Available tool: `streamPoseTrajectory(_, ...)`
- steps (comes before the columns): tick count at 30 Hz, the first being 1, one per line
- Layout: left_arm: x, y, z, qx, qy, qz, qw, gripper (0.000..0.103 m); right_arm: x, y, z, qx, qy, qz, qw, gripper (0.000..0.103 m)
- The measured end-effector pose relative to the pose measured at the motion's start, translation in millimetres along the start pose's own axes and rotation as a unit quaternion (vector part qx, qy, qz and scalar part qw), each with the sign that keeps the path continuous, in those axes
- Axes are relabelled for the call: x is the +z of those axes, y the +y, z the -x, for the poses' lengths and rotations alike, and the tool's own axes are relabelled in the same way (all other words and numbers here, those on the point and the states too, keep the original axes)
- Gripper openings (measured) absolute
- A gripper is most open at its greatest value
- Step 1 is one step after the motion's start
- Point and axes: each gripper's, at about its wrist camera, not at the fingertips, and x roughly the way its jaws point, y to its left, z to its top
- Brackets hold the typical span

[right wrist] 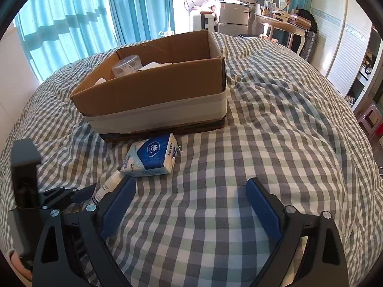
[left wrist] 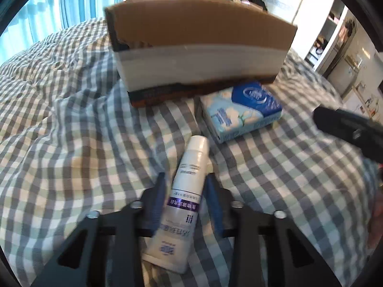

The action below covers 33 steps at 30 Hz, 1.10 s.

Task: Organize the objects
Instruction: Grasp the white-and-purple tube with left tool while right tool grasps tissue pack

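My left gripper [left wrist: 185, 186] is shut on a white tube with a purple band [left wrist: 182, 198], cap pointing toward the cardboard box [left wrist: 198, 38]. The tube also shows in the right wrist view [right wrist: 106, 186], partly hidden behind my right finger. A blue tissue pack [left wrist: 241, 110] lies on the bed in front of the box, to the right of the tube; it also shows in the right wrist view [right wrist: 150, 157]. My right gripper [right wrist: 191, 201] is open and empty over the bedspread. The open box [right wrist: 153, 91] holds a clear plastic jar [right wrist: 128, 65] and white items.
The checked bedspread [right wrist: 263, 143] is rumpled, with folds right of the box. Blue curtains [right wrist: 71, 19] hang behind. A dressing table [right wrist: 280, 21] and a small fridge [right wrist: 232, 16] stand beyond the bed. A pink stool [right wrist: 369, 119] is at the right.
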Motion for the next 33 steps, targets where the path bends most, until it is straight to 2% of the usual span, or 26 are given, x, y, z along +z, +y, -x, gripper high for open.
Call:
streamPoseTrajectory(1,0.1,2.9,6.5,-0.005,-0.002,0.01,0.9999,0.026,0.7,0.6,0.4,-0.001,0.001,0.002,1.0,0.094)
streamPoseTrajectory(3,-0.3,7.5,22.0,-0.008,-0.017,0.018,0.9997,0.012,1.8,3.5,0.2,-0.002,0.002,0.009,1.0,0.094)
streamPoseTrajectory(4,0.3,10.1,28.1,-0.004,-0.021,0.019,0.9996,0.01,2.6,5.0,-0.1,-0.003,0.002,0.012,1.0,0.094)
streamPoseTrajectory(7,0.9,19.3,42.0,-0.016,-0.019,0.031,0.9992,0.008,6.8,10.2,-1.2,-0.004,0.003,0.021,1.0,0.094)
streamPoseTrajectory(10,1.0,15.4,48.3,-0.034,-0.036,0.02,0.9986,0.008,9.5,13.2,-2.8,-0.006,0.002,0.024,1.0,0.094)
streamPoseTrajectory(13,3.5,3.5,38.0,-0.022,-0.032,-0.004,0.9992,0.017,8.3,12.4,-6.1,-0.006,0.007,0.021,1.0,0.094)
streamPoseTrajectory(15,8.4,1.4,26.4,-0.017,-0.02,-0.009,0.9996,0.033,7.7,9.5,-7.9,-0.003,0.011,0.015,1.0,0.094)
streamPoseTrajectory(17,9.8,-0.3,14.8,-0.02,-0.008,-0.006,0.9997,0.04,7.0,7.5,-8.7,0.001,0.012,0.01,1.0,0.093)
streamPoseTrajectory(21,9.9,3.1,-9.9,-0.003,0.011,-0.005,0.9999,0.043,6.4,6.4,-9.8,0.004,0.014,0.008,1.0,0.094)
streamPoseTrajectory(22,9.4,7.1,-16.7,-0.011,0.019,0.003,0.9998,0.042,6.4,7.0,-10.4,0.004,0.015,0.008,1.0,0.094)
streamPoseTrajectory(24,8.9,11.7,-14.8,-0.029,0.01,0.015,0.9994,0.023,6.2,7.6,-10.8,0.004,0.015,0.008,1.0,0.094)
streamPoseTrajectory(30,5.9,14.5,39.7,-0.017,-0.052,0.023,0.9983,0.021,8.6,13.9,-13.9,0.001,0.023,0.026,0.999,0.094)
streamPoseTrajectory(33,9.2,28.3,56.2,-0.015,-0.051,0.051,0.9973,0.019,12.8,24.4,-20.8,0.001,0.033,0.042,0.999,0.094)
